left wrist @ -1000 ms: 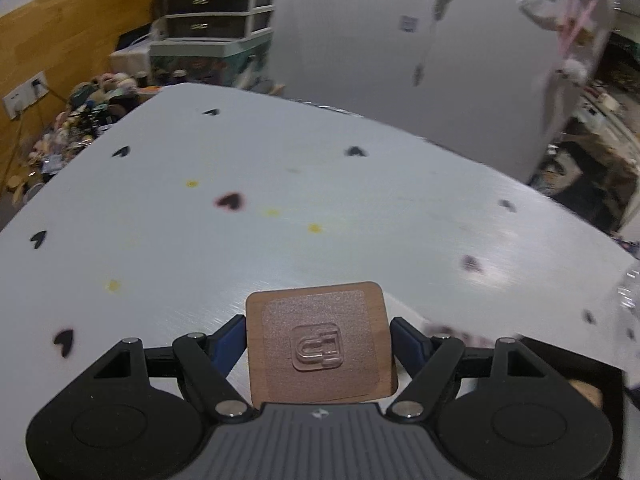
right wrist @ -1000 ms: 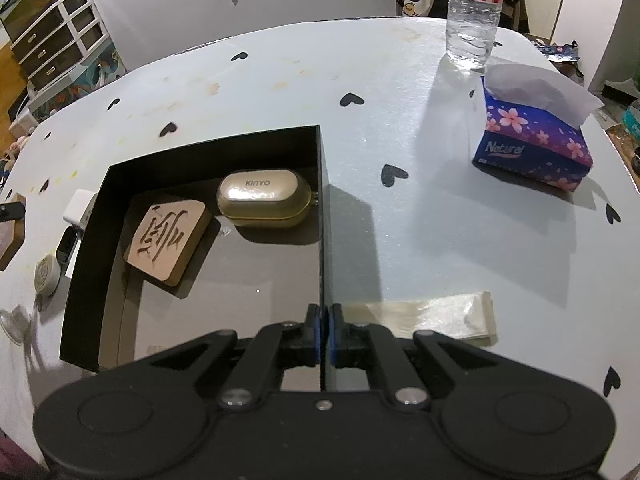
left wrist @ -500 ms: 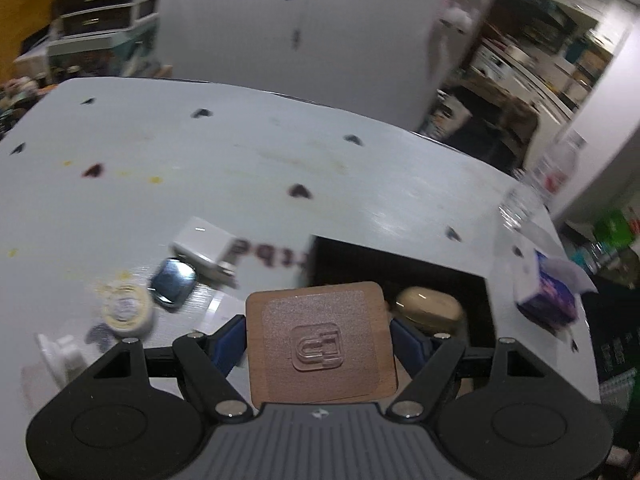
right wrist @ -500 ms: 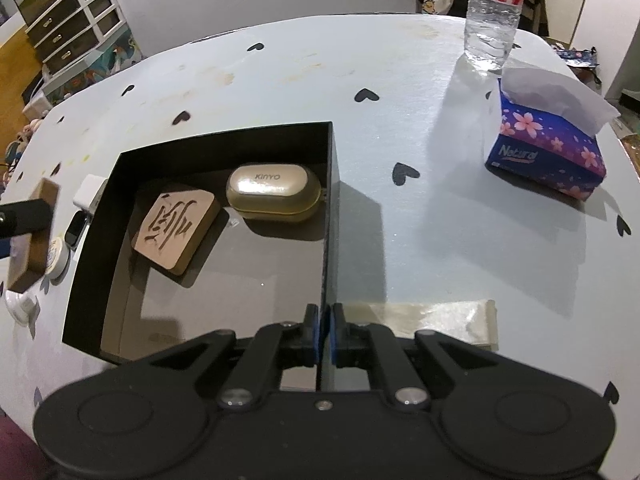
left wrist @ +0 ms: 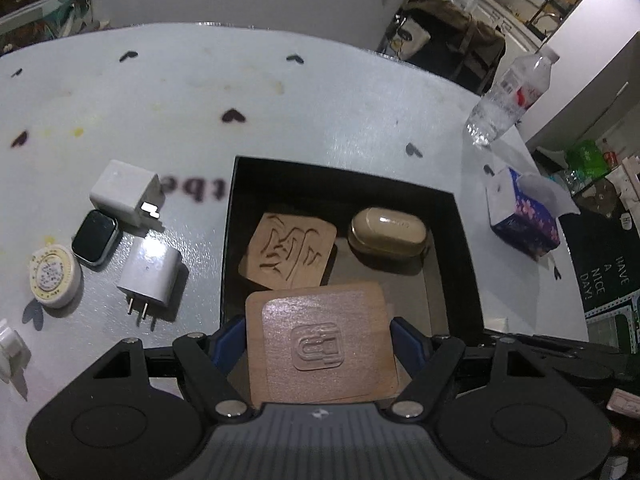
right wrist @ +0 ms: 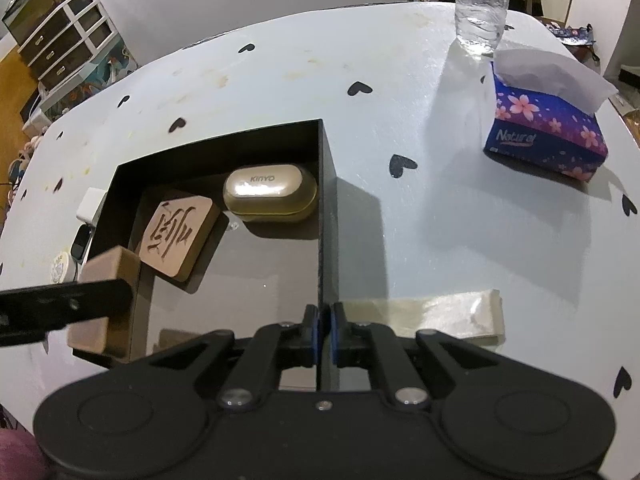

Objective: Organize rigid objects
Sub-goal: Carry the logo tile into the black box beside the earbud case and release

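My left gripper (left wrist: 320, 340) is shut on a square wooden coaster (left wrist: 320, 344) with an embossed emblem and holds it over the near left part of the black box (left wrist: 460, 240). That coaster also shows in the right wrist view (right wrist: 108, 300) at the box's left wall. Inside the box lie a carved wooden coaster (left wrist: 288, 250) (right wrist: 176, 232) and a gold earbud case (left wrist: 388, 232) (right wrist: 270, 192). My right gripper (right wrist: 325, 332) is shut on the box's right wall (right wrist: 326, 208).
Left of the box on the white heart-print table (left wrist: 200, 92) lie two white chargers (left wrist: 124, 194) (left wrist: 150, 270), a smartwatch (left wrist: 95, 238) and a round tin (left wrist: 52, 274). A tissue box (right wrist: 546, 132), a water bottle (right wrist: 482, 4) and a tape strip (right wrist: 432, 312) are on the right.
My left gripper has swung right with the coaster, from over the bare table to above the box's near left part. The right gripper keeps its hold on the box wall.
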`<state>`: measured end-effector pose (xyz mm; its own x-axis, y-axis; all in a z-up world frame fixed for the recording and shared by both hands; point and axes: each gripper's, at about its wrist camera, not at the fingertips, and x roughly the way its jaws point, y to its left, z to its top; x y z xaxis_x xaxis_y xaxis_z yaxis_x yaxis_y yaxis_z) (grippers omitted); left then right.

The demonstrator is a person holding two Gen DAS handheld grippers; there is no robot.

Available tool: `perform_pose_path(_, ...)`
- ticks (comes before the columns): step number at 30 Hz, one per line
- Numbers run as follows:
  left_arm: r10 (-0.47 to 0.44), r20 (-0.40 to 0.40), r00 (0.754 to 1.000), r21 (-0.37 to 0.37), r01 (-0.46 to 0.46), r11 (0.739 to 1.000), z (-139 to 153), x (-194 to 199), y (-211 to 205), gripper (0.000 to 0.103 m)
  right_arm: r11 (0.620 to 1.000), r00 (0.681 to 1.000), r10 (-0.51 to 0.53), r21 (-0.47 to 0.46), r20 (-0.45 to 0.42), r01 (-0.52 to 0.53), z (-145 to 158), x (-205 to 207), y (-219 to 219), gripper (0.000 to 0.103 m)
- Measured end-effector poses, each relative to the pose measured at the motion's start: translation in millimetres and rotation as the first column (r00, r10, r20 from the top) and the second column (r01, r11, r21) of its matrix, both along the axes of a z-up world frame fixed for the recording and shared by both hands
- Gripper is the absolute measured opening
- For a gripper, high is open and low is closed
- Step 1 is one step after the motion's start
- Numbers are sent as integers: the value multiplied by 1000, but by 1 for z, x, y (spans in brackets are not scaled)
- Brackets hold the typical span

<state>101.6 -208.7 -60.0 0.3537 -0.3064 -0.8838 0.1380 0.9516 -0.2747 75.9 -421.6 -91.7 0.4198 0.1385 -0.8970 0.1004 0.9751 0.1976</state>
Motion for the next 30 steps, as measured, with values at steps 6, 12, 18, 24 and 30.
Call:
perform_pose_path(6, -54, -27, 998, 23, 54, 998, -10, 6, -9, 77, 1000, 1000, -10, 3, -5, 10, 0, 0, 0, 7)
perform_pose_path(12, -108, -3, 994, -13, 108, 994, -16, 19, -28, 77, 1000, 1000, -15, 7, -5, 15, 0, 0, 0, 7)
perform_pose_path(18, -135, -31, 990, -58, 133, 989, -27, 41, -46, 77, 1000, 1000, -18, 0, -2, 18, 0, 0, 1, 7)
perform_pose_path(24, -192, -62, 979, -69, 188, 980, -37, 49, -71, 77, 1000, 1000, -24, -8, -3, 24, 0, -1, 3, 7)
perform_pose_path(30, -204, -86, 975, -53, 200, 978, -50, 57, -83, 77, 999, 999, -32, -15, -3, 32, 0, -1, 4, 6)
